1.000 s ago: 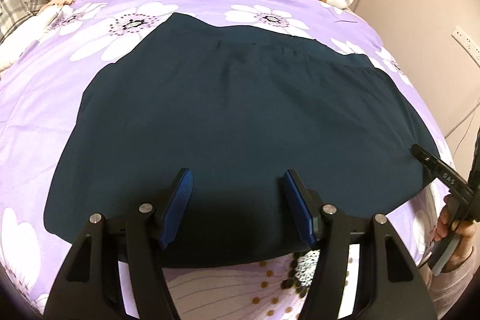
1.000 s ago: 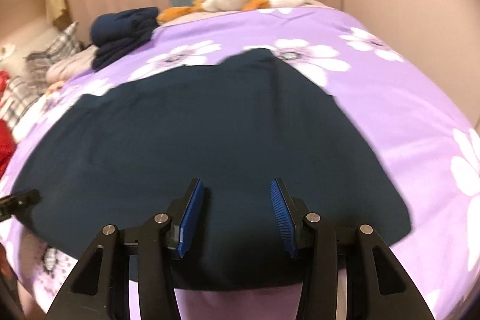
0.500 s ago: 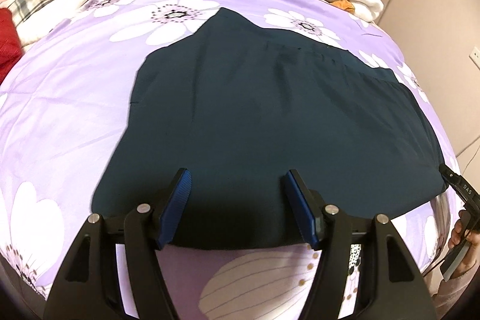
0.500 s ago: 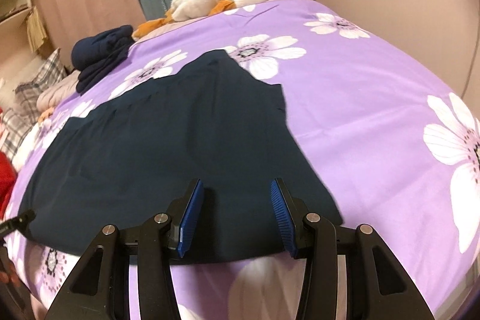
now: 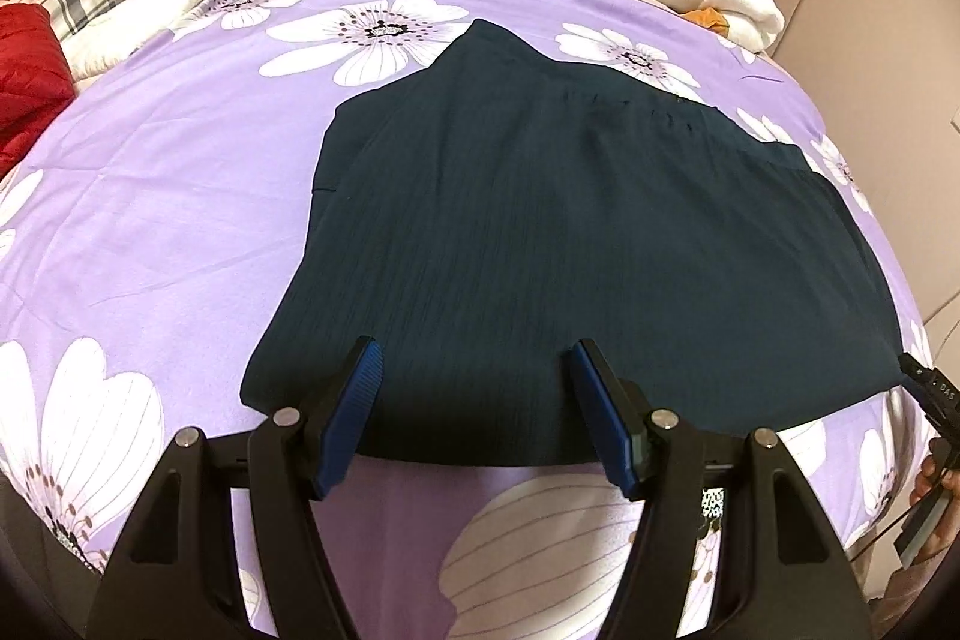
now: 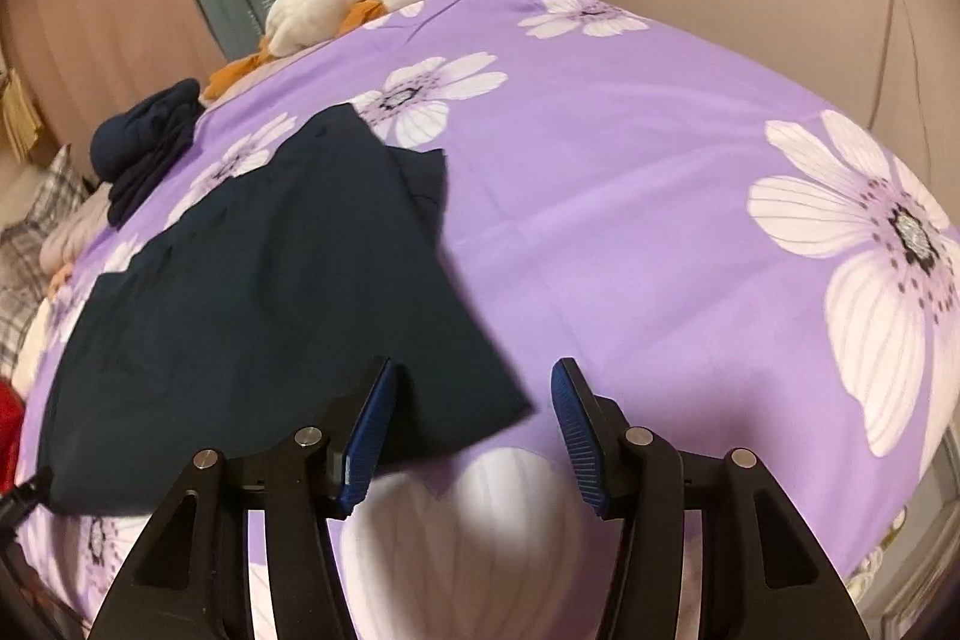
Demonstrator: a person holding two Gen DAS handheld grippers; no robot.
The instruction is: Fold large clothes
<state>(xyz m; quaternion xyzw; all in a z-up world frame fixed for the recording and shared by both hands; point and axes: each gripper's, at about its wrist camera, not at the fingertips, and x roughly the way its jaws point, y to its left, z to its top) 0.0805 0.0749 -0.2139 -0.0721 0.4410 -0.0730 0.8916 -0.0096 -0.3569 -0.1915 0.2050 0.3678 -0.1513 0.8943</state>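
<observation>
Lying flat on the purple bed (image 5: 150, 196), the dark cloth (image 5: 576, 244) looks soft, thin, maybe slippery. Left claw (image 5: 474, 412) and right claw (image 6: 471, 430) hang wide open, holding nothing. Pinch near corners.

Both the left gripper (image 5: 474, 412) and the right gripper (image 6: 474, 430) are showing black triangular frames, silver screws and ribbed blue pads (image 5: 351, 415); a pinkish sleeve is cuffing the right hand (image 5: 936, 490).
</observation>
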